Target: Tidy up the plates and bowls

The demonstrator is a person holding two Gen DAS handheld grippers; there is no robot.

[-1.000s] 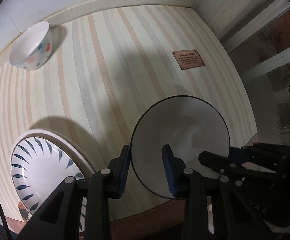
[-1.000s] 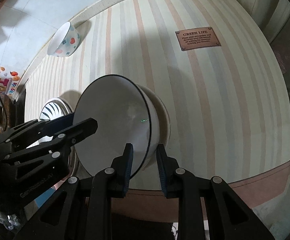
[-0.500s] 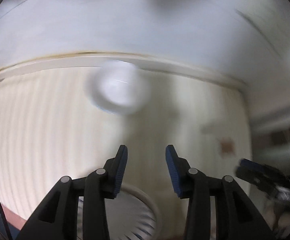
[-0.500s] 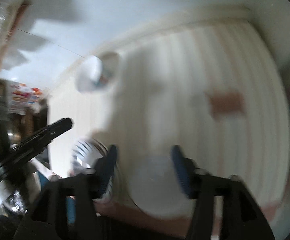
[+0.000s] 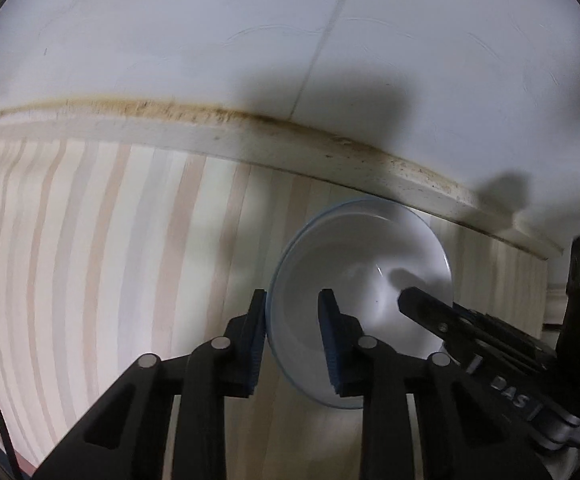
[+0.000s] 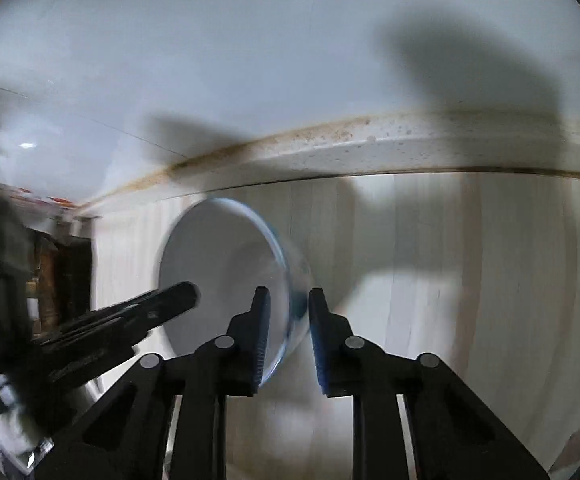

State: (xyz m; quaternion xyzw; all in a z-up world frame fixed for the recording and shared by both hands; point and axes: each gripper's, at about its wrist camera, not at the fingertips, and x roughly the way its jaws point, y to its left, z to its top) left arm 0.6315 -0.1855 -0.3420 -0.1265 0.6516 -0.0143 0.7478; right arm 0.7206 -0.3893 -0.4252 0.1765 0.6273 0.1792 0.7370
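Bowl [image 5: 360,304], white with a thin blue rim, is gripped by both grippers at once and is held tilted above the striped mat [image 5: 89,260], close to the back wall. Left gripper [image 5: 293,336] is clamped across the near-left rim, one pad outside, one inside; right gripper [image 6: 288,334] is clamped likewise on the right rim. Placement is judged not yet done; no plates are in view.

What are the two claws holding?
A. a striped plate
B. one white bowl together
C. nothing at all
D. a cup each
B: the left claw pinches one side of the white bowl's rim and the right claw pinches the other side.
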